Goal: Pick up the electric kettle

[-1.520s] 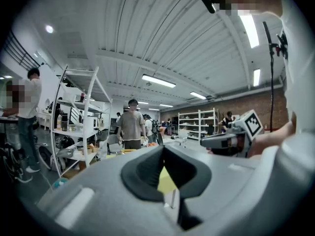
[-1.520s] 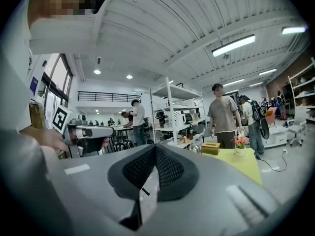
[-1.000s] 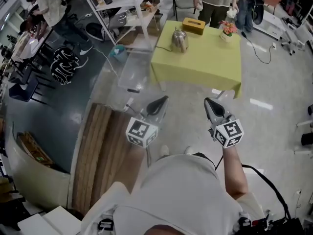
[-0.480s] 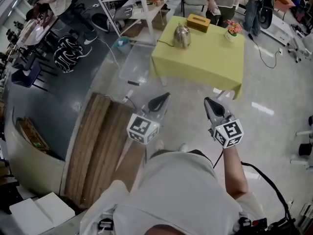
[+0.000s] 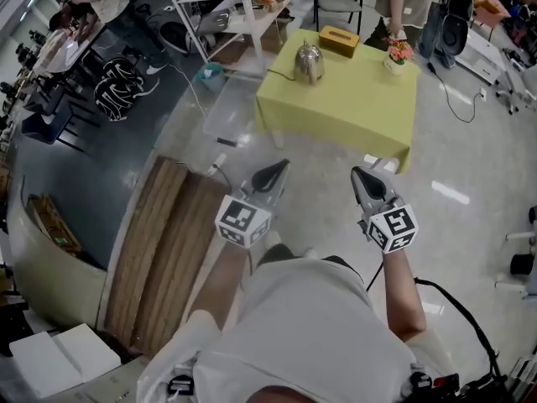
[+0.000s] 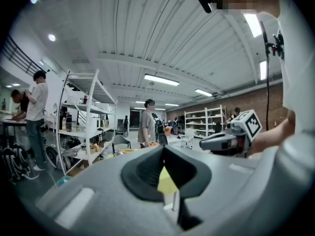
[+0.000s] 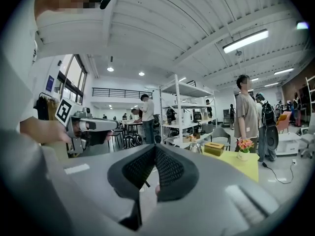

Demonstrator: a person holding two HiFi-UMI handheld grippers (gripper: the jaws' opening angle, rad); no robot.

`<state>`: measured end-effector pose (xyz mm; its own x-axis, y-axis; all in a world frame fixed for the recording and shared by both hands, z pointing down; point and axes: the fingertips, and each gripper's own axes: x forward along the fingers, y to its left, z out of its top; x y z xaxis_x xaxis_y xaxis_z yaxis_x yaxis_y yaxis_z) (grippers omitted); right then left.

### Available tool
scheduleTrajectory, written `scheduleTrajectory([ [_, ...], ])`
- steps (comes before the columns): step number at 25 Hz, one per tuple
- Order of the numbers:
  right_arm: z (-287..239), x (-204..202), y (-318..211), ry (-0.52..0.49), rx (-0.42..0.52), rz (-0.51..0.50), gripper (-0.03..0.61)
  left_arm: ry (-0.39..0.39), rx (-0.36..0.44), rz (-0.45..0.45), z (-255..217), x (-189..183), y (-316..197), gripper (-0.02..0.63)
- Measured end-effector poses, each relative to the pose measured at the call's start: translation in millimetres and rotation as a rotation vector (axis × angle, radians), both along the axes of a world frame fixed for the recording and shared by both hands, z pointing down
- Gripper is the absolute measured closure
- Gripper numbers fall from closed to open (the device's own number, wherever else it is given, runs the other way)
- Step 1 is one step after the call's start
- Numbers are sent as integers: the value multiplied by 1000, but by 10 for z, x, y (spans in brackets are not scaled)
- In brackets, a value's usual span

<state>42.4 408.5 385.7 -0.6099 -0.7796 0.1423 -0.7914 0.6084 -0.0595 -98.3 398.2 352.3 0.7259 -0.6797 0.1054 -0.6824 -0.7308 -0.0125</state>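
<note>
Electric kettle (image 5: 309,61) stands upright near the far-left corner of the yellow-green table (image 5: 352,116), a tissue box (image 5: 339,40) at its 1 o'clock. It lies well apart from both tools, at about 1 o'clock from the left gripper (image 5: 273,175) and 11 o'clock from the right gripper (image 5: 363,179), the left a shade nearer, I'd judge. Both pairs of jaws are clenched on nothing and would have to part before any grab at its handle.

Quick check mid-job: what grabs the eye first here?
The yellow-green table ahead, with the steel kettle near its far edge beside a tan box and a flower pot. Nearer, the left gripper and right gripper are shut, empty, well short of it.
</note>
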Motion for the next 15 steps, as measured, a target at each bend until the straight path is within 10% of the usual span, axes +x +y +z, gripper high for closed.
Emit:
scheduleTrajectory([
  [15,19,-90,-539,-24,-17,26,574,5,-16,26,47,-85,-571,610],
])
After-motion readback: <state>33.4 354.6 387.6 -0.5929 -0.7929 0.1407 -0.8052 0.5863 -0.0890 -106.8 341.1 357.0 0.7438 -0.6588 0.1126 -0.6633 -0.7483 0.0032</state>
